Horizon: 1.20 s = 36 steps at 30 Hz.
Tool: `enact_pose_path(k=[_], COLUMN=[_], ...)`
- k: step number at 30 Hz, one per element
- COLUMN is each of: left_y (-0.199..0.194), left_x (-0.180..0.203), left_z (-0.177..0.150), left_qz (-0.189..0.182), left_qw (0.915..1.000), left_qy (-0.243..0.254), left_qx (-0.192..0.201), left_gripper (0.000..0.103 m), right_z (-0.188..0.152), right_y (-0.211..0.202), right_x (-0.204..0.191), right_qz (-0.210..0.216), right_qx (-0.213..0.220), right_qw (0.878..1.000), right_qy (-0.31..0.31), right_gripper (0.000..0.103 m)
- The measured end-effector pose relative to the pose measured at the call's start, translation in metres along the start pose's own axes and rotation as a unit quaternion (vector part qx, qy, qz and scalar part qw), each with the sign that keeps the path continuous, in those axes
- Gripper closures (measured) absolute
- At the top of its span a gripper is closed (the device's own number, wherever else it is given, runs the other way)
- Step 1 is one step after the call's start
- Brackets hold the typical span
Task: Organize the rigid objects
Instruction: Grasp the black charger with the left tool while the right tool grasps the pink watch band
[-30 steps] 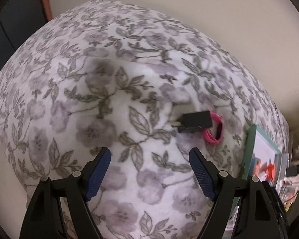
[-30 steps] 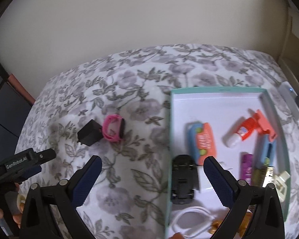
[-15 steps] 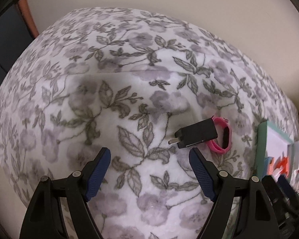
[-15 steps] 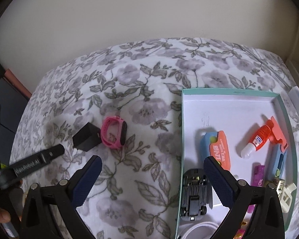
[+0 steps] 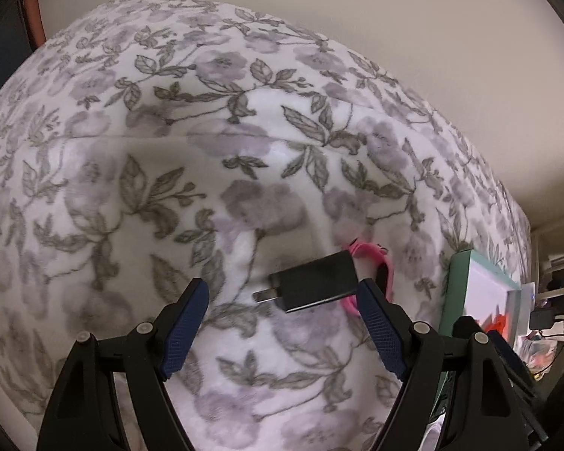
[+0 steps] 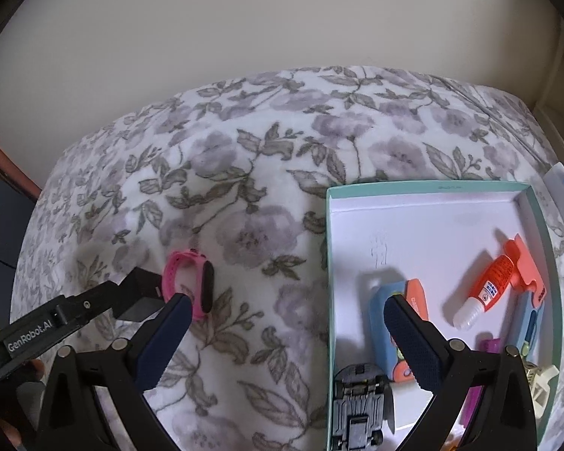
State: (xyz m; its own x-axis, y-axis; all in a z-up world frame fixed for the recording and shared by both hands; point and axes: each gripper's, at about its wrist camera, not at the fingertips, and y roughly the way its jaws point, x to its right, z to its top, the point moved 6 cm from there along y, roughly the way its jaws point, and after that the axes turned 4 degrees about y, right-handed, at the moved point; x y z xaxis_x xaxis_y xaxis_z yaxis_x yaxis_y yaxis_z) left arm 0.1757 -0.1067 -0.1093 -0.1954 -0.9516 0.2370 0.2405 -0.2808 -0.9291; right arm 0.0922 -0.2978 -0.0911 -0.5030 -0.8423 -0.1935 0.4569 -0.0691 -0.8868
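A black plug adapter (image 5: 316,283) lies on the floral blanket (image 5: 206,150), prongs to the left, with a pink watch (image 5: 372,259) touching its far right side. My left gripper (image 5: 282,304) is open, its fingertips just short of the adapter on either side. In the right wrist view the adapter (image 6: 139,295) and pink watch (image 6: 191,285) lie left of a teal box (image 6: 425,187). My right gripper (image 6: 285,319) is open and empty, hovering over the box's left wall. The left gripper (image 6: 94,306) reaches the adapter from the left.
The teal box holds a black toy car (image 6: 359,409), a blue and orange case (image 6: 398,319), a glue tube (image 6: 488,289), an orange clip (image 6: 526,267) and other small items. A white device (image 6: 562,203) lies right of the box. A wall runs behind the bed.
My left gripper has moved forward and lower, so the adapter now sits between its fingertips. My right gripper has drawn back and left, away from the box's contents.
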Motion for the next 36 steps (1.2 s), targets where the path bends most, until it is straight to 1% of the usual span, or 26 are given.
enact_pose_path(k=[9, 20, 26, 28, 36], left_y=[0.021, 0.029, 0.030, 0.030, 0.030], left_x=[0.006, 0.013, 0.015, 0.015, 0.012], left_z=[0.007, 0.008, 0.007, 0.007, 0.007], left_qz=[-0.006, -0.008, -0.010, 0.002, -0.001], left_qw=[0.9998, 0.9996, 0.9997, 0.9997, 0.9996], left_qy=[-0.019, -0.017, -0.012, -0.009, -0.014], left_qx=[-0.010, -0.019, -0.021, -0.021, -0.026], left_gripper=[0.021, 0.022, 0.026, 0.033, 0.033], right_z=[0.012, 0.010, 0.011, 0.011, 0.010], right_y=[0.001, 0.012, 0.011, 0.011, 0.013], right_x=[-0.007, -0.009, -0.007, -0.007, -0.012], right_qz=[0.004, 0.002, 0.004, 0.003, 0.006], right_qx=[0.017, 0.007, 0.006, 0.006, 0.004], right_qw=[1.000, 1.000, 1.000, 1.000, 1.000], right_qy=[-0.011, -0.015, -0.011, -0.010, -0.014], right_gripper=[0.000, 0.000, 0.000, 0.000, 0.000])
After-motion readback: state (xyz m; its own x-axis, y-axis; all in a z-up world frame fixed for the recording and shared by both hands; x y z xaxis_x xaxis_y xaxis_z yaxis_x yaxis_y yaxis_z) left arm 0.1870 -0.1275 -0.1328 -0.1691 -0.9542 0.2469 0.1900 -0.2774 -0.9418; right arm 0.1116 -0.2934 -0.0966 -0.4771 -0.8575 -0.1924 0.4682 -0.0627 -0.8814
